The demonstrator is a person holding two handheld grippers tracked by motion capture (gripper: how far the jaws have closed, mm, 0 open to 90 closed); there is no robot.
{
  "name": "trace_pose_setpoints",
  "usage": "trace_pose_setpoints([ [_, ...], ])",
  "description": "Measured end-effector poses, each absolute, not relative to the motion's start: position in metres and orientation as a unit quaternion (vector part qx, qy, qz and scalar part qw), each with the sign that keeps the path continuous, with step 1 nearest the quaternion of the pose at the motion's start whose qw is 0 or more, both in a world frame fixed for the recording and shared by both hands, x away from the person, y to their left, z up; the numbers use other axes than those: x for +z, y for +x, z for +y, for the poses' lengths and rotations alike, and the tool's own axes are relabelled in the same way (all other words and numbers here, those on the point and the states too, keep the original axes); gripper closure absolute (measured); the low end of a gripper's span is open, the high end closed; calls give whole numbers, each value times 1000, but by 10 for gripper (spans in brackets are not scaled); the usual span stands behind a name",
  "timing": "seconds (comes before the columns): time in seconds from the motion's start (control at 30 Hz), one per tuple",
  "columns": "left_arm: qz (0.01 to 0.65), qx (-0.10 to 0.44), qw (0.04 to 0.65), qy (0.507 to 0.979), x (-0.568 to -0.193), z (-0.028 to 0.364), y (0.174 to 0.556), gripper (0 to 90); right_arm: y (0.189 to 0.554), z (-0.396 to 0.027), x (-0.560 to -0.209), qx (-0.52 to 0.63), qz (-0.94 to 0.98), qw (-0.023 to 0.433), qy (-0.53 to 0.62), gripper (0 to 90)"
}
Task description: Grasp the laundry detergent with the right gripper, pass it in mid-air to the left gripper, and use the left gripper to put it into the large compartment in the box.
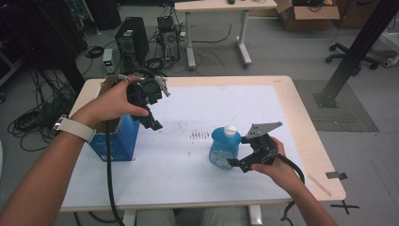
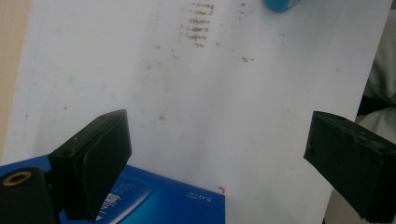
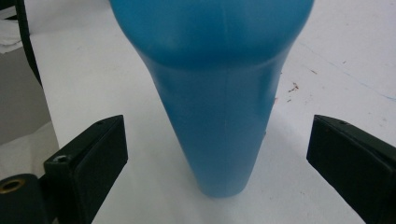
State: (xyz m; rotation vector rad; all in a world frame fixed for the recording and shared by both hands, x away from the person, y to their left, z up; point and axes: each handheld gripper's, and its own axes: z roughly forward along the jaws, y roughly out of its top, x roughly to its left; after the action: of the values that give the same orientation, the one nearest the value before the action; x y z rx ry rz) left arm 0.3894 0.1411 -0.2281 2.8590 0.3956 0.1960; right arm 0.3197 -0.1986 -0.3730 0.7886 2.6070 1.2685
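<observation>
Near the tabletop's left edge stands one blue box (image 1: 115,139); the left tongs (image 1: 153,120) hang above it, spread and empty. Toward the right edge, one blue bottle (image 1: 224,148) with a white cap (image 1: 230,130) stands upright between the spread right tongs (image 1: 237,163). It is likely smooth, slippery plastic, liquid-heavy; its narrow side offers the surest hold.

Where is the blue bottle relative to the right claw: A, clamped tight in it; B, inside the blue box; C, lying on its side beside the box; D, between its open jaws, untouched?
D: in the right gripper view the blue bottle stands between the right claw's wide-open jaws, with gaps on both sides.
</observation>
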Motion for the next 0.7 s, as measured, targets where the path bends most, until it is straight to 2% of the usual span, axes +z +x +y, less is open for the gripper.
trace_pose_setpoints([
  [0.7,138,66,124,980,-230,143,391,76,325,-188,-379,436,859,72,258,60],
])
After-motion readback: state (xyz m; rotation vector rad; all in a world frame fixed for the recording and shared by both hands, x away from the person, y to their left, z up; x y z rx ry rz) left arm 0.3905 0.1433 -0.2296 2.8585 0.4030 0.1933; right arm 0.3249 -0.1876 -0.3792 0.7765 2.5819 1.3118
